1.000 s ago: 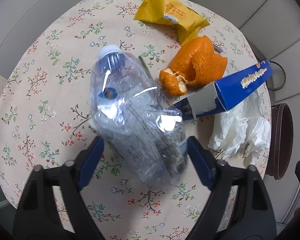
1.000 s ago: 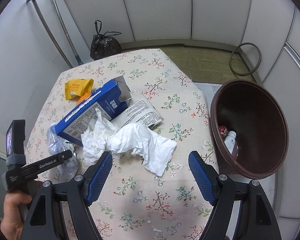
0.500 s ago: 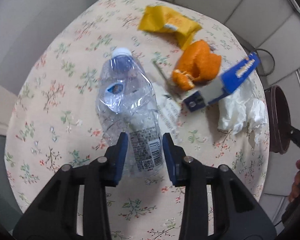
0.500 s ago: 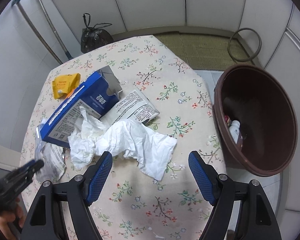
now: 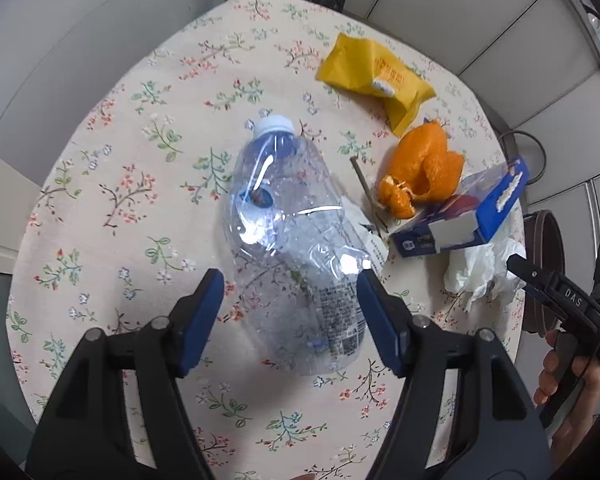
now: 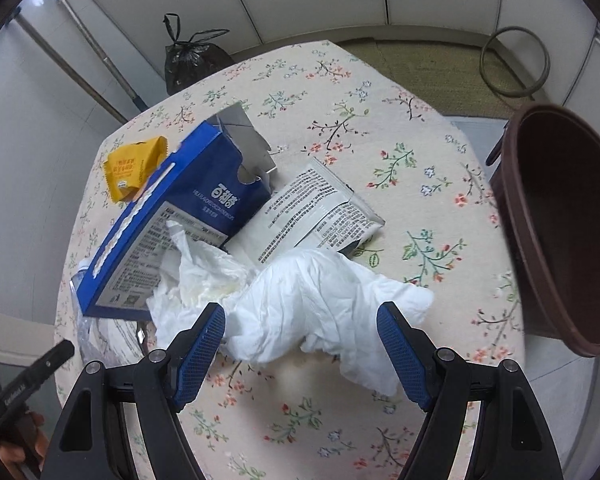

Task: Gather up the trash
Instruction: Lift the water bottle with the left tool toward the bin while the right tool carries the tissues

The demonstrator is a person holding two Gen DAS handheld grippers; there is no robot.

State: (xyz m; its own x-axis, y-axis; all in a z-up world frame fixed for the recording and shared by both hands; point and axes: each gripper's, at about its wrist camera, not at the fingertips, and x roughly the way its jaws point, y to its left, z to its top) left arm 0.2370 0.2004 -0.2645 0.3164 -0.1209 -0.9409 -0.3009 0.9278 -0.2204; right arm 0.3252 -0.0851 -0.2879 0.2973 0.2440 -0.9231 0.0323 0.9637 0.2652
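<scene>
A crushed clear plastic bottle (image 5: 296,248) with a white cap lies on the flowered tablecloth (image 5: 140,208). Its lower end sits between the fingers of my left gripper (image 5: 288,300), whose jaws are opening; the left pad stands clear of the bottle and the right pad is close beside it. My right gripper (image 6: 300,320) is open just above a crumpled white tissue (image 6: 320,300), which lies between its blue pads without being pressed. A blue carton (image 6: 172,216) leans over the tissue's left side.
A yellow wrapper (image 5: 374,76), orange peel (image 5: 424,168) and a printed white wrapper (image 6: 316,216) lie on the table. A brown bin (image 6: 564,232) stands off the table's right edge. A black bag (image 6: 192,60) and mop handles are by the far wall.
My left jaws squeezed the bottle's lower end half a second ago and have since spread apart. My right gripper has come down closer to the tissue.
</scene>
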